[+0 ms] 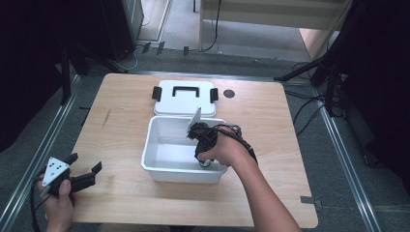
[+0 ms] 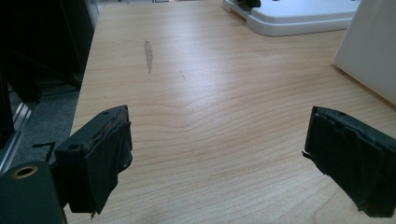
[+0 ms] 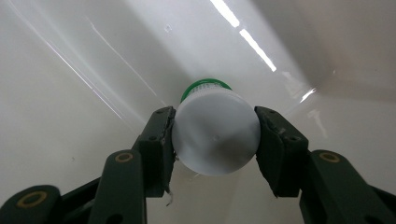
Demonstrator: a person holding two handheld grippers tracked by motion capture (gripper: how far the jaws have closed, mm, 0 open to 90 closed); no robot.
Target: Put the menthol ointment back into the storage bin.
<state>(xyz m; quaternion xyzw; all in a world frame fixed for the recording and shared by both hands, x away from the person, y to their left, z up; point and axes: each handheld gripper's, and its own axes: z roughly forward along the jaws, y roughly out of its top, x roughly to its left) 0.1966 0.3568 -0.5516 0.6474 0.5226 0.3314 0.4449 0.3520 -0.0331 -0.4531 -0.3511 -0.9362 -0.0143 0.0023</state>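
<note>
in my right gripper view a small white cylindrical plastic bottle with a green cap [image 3: 215, 135] sits at the centre of the frame, its flat white base facing the camera and the green cap at its far end, just above centre. my right gripper [image 3: 215, 140] has its two black jaws pressed against the bottle's left and right sides, closed down to the bottle's width. all around it are the glossy white inner walls of a white rectangular plastic bin [image 3: 70, 93].

in the high view that bin [image 1: 159, 166] sits at the middle of the frame on the light wooden table [image 1: 121, 130], and my right gripper [image 1: 205, 162] reaches down into its lower right corner, my hand over the rim. just above the bin lies a white flat lid with a black handle and black side latches [image 1: 185, 97].

at the lower left of the high view my left gripper [image 1: 87, 169] rests over the table, jaws spread wide with nothing between them; its own view shows bare wood between the jaws [image 2: 215, 154].
</note>
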